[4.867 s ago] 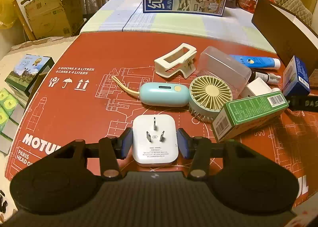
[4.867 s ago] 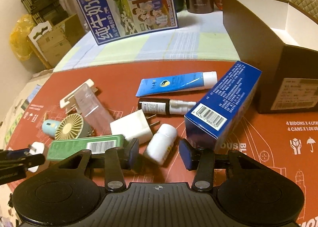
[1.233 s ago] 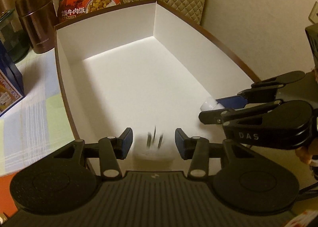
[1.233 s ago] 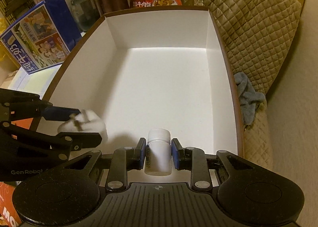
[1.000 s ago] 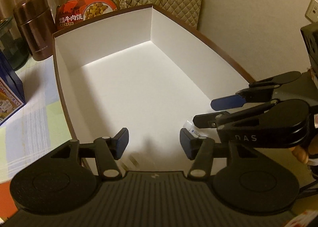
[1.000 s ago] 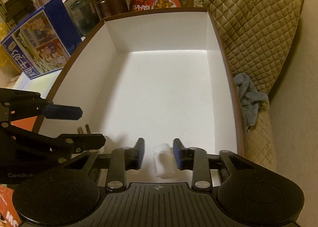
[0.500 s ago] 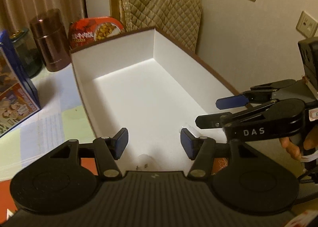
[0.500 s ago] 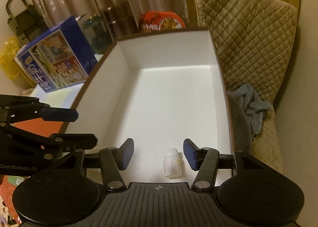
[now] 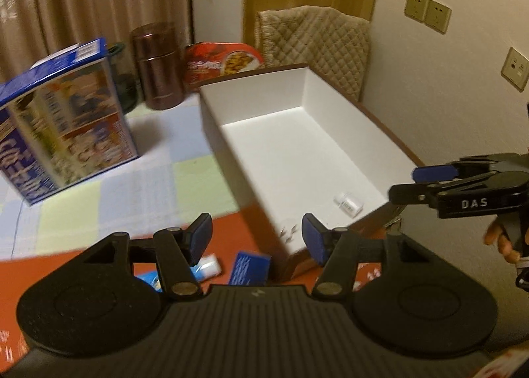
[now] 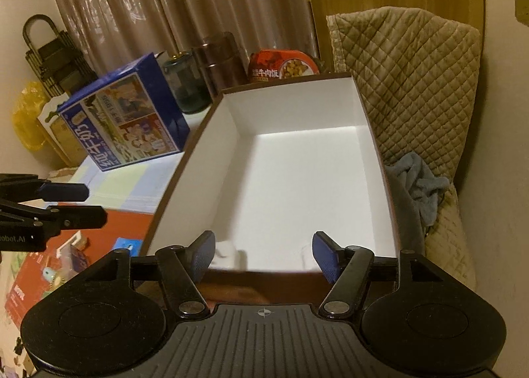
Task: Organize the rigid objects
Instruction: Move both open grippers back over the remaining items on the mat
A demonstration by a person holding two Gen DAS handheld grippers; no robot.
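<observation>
Left gripper [image 9: 257, 234]: fingers apart with nothing between the pads; the jaws have just been opening. Beyond and to the right of its fingertips lies the box [image 9: 231, 133], brown outside and white inside, open at the top. The plug [image 9: 288, 233], seen only by its prongs, lies on the box floor at the near end, just inside the right fingertip. The bottle [image 9: 347, 203] lies on its side farther in, beyond and right of that fingertip. Below the left finger, on the red mat [image 9: 231, 239], are a tube [image 9: 206, 267] and a blue carton [image 9: 249, 268]. Far left of the fingers stands the milk box [image 9: 62, 133].

Right gripper [image 10: 264, 254]: fingers spread and empty; the jaws have just been opening. The box [image 10: 373, 133] stretches away ahead of the fingertips, its near wall crossing between them. The plug [image 10: 226, 254], blurred, sits beside the left fingertip; the bottle [image 10: 305, 254] shows faintly just inside the right one.
</observation>
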